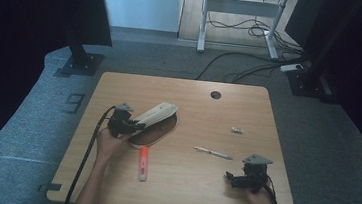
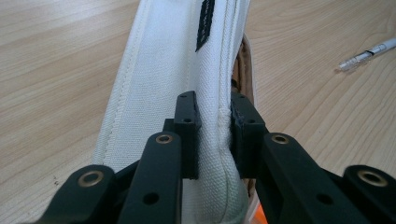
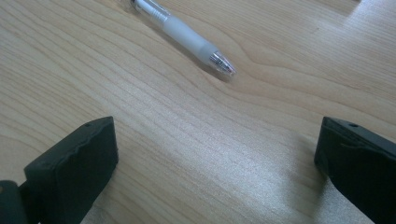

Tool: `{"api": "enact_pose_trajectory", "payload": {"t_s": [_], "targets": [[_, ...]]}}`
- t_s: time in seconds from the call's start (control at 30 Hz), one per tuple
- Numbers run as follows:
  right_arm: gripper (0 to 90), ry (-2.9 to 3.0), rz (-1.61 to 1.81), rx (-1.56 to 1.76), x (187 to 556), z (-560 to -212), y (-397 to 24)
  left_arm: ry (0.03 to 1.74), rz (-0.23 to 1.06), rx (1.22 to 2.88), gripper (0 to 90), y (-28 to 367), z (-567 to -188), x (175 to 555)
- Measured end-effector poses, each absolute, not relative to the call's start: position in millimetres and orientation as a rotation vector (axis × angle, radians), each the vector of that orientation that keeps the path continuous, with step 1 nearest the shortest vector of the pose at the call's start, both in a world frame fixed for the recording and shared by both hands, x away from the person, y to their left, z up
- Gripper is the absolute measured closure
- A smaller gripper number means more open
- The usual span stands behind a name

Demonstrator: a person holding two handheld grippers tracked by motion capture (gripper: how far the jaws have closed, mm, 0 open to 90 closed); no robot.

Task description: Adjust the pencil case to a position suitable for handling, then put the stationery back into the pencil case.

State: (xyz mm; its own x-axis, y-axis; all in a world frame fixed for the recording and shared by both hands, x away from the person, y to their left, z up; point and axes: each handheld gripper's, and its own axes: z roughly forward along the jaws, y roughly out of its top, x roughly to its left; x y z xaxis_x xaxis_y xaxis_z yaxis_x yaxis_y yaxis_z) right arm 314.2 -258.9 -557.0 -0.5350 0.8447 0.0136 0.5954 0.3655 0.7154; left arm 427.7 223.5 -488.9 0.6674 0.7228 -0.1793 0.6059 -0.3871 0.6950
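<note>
Pinching one pouch [image 2: 163,70]: left claw [image 2: 212,135] | right claw [image 3: 215,158] wide, empty | one pen [image 3: 187,35]

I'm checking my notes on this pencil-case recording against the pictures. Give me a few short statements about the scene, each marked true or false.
1. The left gripper is shut on the white pencil case. True.
2. The right gripper holds the pen. False: its fingers stand wide open over bare table, and the pen lies beyond them.
3. An orange marker lies on the table between the two hands. True.
4. The pencil case lies flat on the table. False: in the high view its far end is raised over a brown oval piece.
5. A small pale object lies beyond the pen. True.
</note>
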Motion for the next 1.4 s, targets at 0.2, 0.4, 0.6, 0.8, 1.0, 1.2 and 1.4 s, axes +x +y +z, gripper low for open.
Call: {"api": "enact_pose_trajectory", "payload": {"t_s": [0.2, 0.4, 0.6, 0.8, 1.0, 1.2, 1.4], "targets": [[0.0, 2.276, 0.968, 1.261, 314.2, -557.0, -258.9, 1.022, 0.200, 2.104, 75.7, 227.2, -487.9, 425.2], [0.0, 2.277, 0.968, 1.261, 314.2, -557.0, -258.9, 1.023, 0.209, 2.103, 75.6, 229.6, -486.2, 423.4], [0.0, 2.282, 0.969, 1.254, 314.7, -556.7, -259.6, 1.019, 0.201, 2.090, 75.5, 231.4, -486.7, 423.8], [3.1, 2.291, 0.965, 1.253, 316.0, -552.8, -261.4, 1.024, 0.189, 2.086, 75.4, 232.4, -486.7, 424.5], [0.1, 2.293, 1.020, 1.234, 322.6, -542.6, -263.6, 1.022, 0.189, 2.087, 75.3, 232.0, -486.8, 424.4], [0.0, 2.317, 1.003, 1.204, 332.9, -537.8, -263.0, 1.025, 0.183, 2.087, 75.3, 232.0, -487.3, 424.7], [0.0, 2.296, 0.998, 1.176, 351.0, -530.2, -263.8, 1.045, 0.148, 2.071, 75.3, 234.1, -487.5, 426.3]]}}
